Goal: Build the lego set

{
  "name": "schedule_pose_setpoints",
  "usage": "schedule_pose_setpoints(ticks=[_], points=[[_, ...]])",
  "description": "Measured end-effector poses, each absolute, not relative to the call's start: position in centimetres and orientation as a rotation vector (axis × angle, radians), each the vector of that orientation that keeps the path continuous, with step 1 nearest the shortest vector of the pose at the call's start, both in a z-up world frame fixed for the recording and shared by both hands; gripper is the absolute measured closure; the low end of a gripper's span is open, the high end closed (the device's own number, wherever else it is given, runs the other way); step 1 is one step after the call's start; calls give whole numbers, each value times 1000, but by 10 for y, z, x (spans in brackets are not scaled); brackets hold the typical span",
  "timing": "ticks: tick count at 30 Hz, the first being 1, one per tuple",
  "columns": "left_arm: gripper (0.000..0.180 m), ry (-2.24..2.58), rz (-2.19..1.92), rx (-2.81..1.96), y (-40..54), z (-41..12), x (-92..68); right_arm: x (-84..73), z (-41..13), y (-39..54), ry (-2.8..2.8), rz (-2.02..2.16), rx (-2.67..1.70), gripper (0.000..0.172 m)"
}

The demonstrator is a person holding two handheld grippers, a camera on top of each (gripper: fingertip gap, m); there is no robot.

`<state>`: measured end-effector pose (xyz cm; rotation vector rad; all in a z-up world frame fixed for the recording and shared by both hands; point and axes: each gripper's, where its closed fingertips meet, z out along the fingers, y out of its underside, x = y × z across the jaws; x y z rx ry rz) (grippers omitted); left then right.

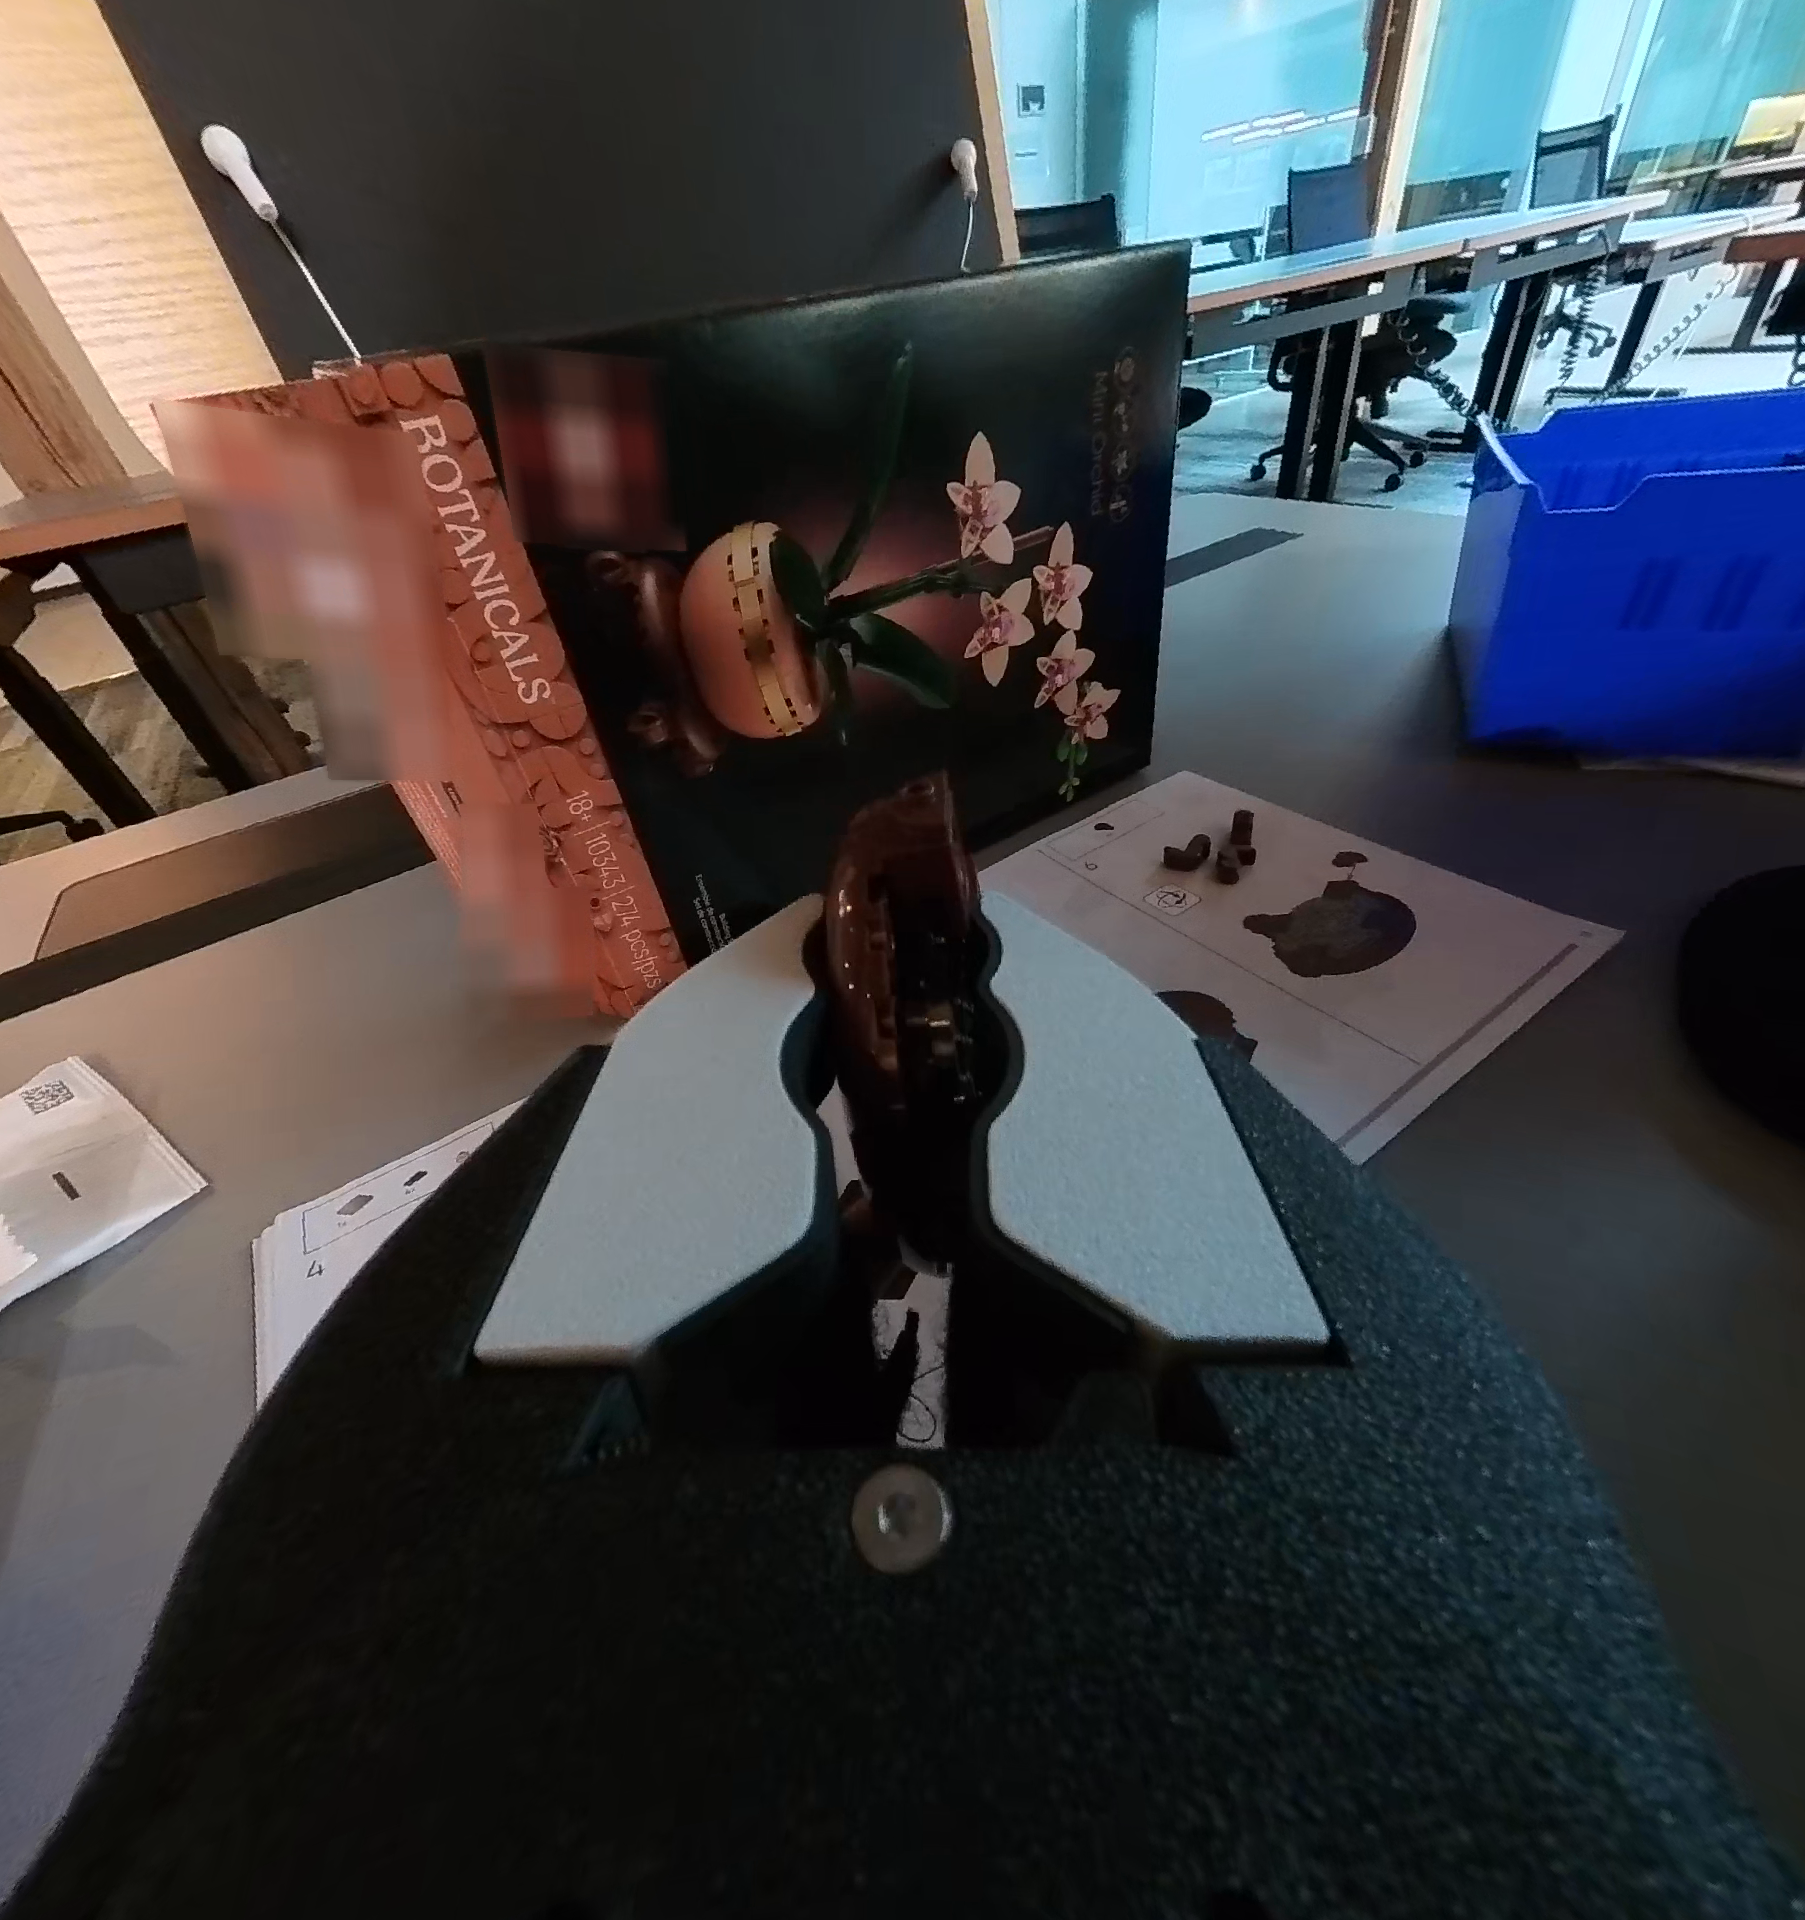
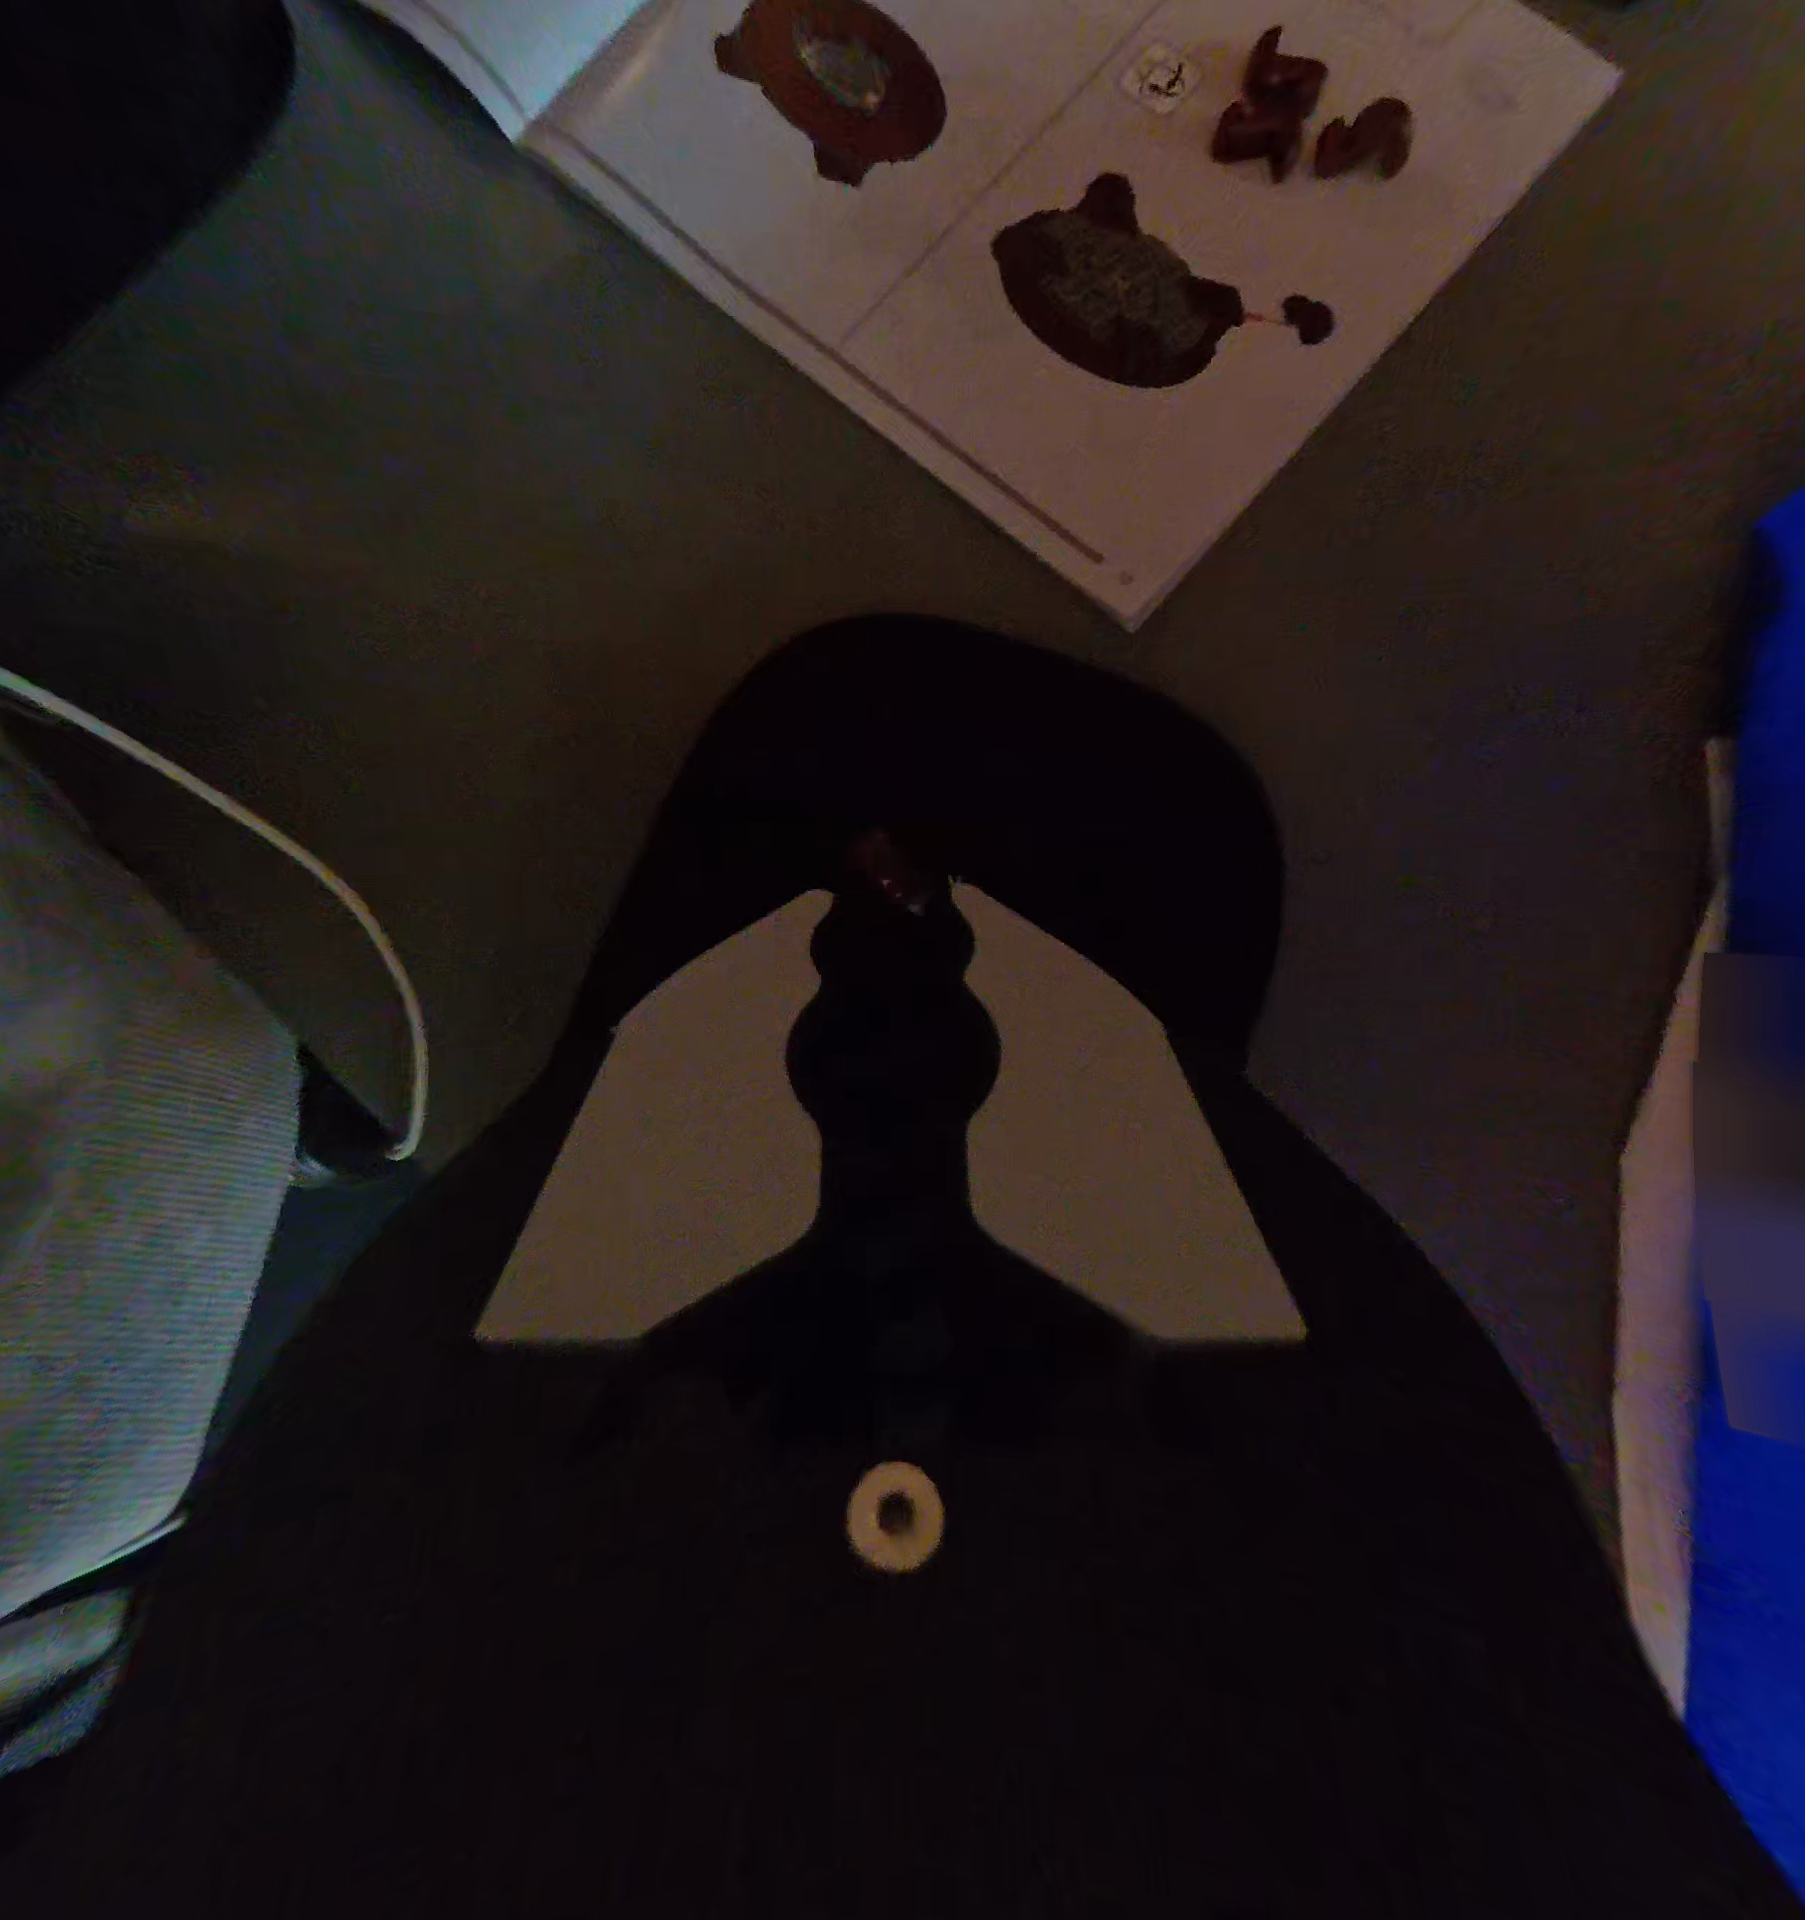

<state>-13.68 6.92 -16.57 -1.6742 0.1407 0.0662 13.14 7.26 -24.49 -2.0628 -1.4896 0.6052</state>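
From the left wrist view, a grey table point(image 1: 1500, 1247) stands in an office, with long desks and chairs behind glass partitions at the back. A dark box point(image 1: 825, 540) printed with orchids stands upright on the table, a blue bin point(image 1: 1656, 582) to its right. An open booklet point(image 1: 1324, 935) lies just before the box, three small brown bricks point(image 1: 1215, 844) resting on its page. A paper bag point(image 1: 56, 1164) lies at the left. The left gripper point(image 1: 903, 997) has its white fingers point(image 1: 690, 1174) narrowed on a brown build point(image 1: 898, 935), a glossy, rounded brick piece standing on edge between them and rising past the tips.

From the right wrist view, looking steeply down, the same table point(image 2: 462, 520) is dim. The booklet point(image 2: 1033, 416) lies ahead with the bricks point(image 2: 1303, 114) at its far corner, and the bin point(image 2: 1802, 727) sits at the right edge. The right gripper point(image 2: 893, 894) hangs over a black pad point(image 2: 1137, 790). Its fingers point(image 2: 700, 1143) stand close together, and a small dark brown piece point(image 2: 877, 857) sits at the tips; in this gloom I cannot tell whether they press on it.
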Motion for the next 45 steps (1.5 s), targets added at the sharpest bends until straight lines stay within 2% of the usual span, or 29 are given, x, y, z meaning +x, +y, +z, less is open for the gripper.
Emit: schedule_pose_setpoints(ticks=[6,13,27,30,37,42,45], points=[[159,153,62,-1669,69,-165,-135,141,-243,82,-1780,507,-1770,158],[159,169,80,-1663,69,-163,-133,135,-246,79,-2184,589,-1435,152],[158,223,119,-1685,71,-169,-128,127,-255,76,-2203,701,-1367,166],[159,225,119,-1683,71,-168,-128,122,-247,78,-2051,837,-1480,166],[159,223,47,-1645,72,-159,-116,70,-143,100,-947,1641,-1593,167],[158,178,-45,-1590,69,-145,-109,37,-105,92,-633,1978,-1435,167],[159,145,-80,-1544,65,-135,-109,13,-97,85,-620,2011,-1378,167]])
